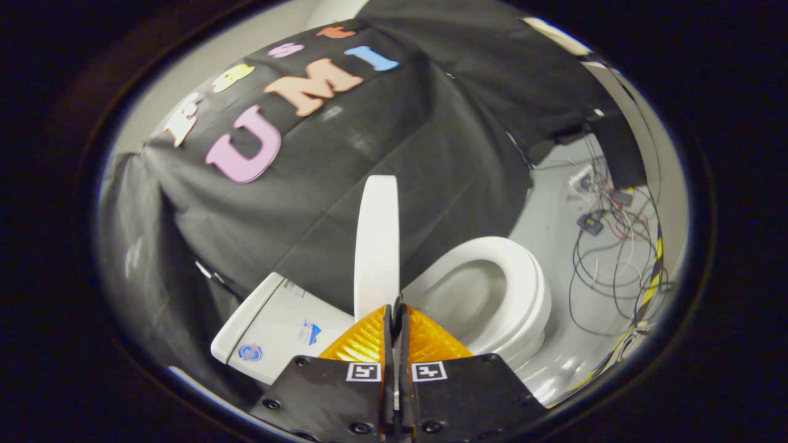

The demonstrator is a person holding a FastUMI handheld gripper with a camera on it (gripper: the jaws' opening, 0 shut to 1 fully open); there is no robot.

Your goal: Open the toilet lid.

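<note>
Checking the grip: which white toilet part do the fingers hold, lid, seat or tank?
The lid: it stands upright on edge, its rim pinched in the gripper. The seat and tank lie apart, either side.

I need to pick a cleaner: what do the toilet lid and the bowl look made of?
The lid, raised edge-on just ahead of the gripper and nipped between its closed fingers, looks like smooth white plastic, thin with a soft sheen. The bowl looks like glazed ceramic: thick rim, glossy highlights. Neither is certain from looks alone.
</note>
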